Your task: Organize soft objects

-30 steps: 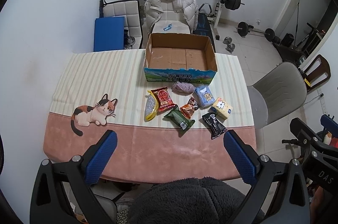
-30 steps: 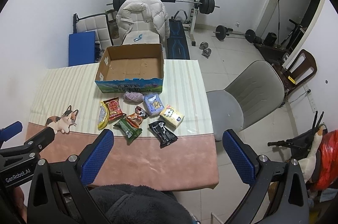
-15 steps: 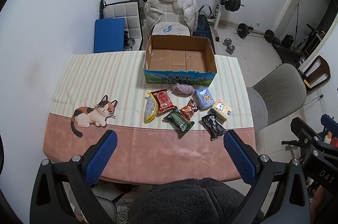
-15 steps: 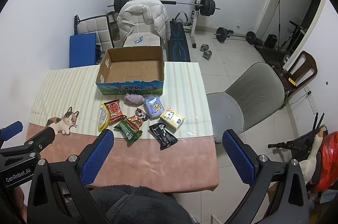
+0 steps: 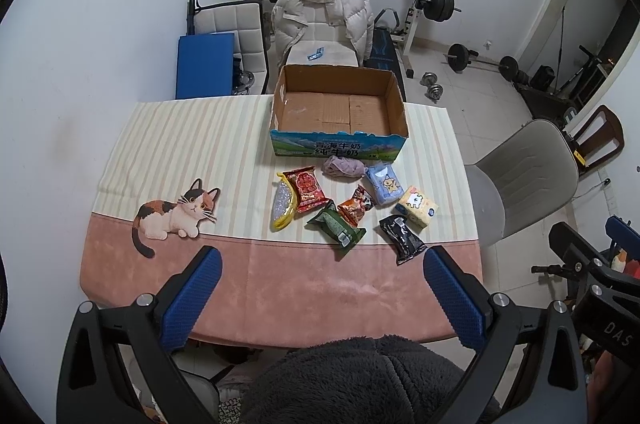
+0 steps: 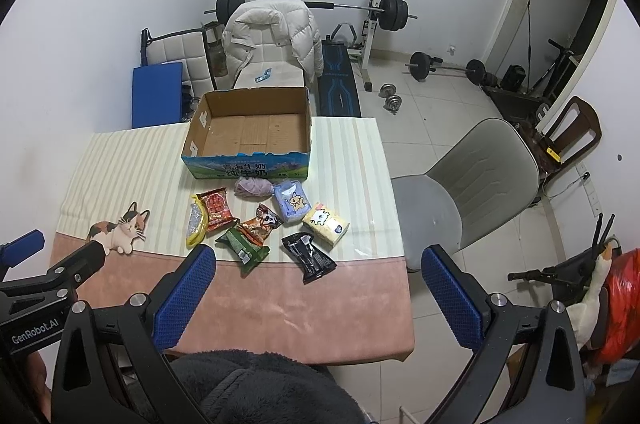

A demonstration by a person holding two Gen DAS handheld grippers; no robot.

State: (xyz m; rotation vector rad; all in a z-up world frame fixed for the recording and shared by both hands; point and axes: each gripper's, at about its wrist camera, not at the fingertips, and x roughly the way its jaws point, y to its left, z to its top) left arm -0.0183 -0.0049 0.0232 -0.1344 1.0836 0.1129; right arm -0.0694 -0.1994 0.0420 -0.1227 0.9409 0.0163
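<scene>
Two high views over the near edge of the table

Both wrist cameras look forward and steeply down from well above. The left view sits further left, centred on the table; the right view takes in more floor and the grey chair. Both share the cardboard box and the packets.

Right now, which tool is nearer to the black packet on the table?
Right, by a small margin. The black packet lies between the right tool's fingers; for the left tool it sits off by the right-hand finger. Both tools hang open, above the table's near edge.
</scene>
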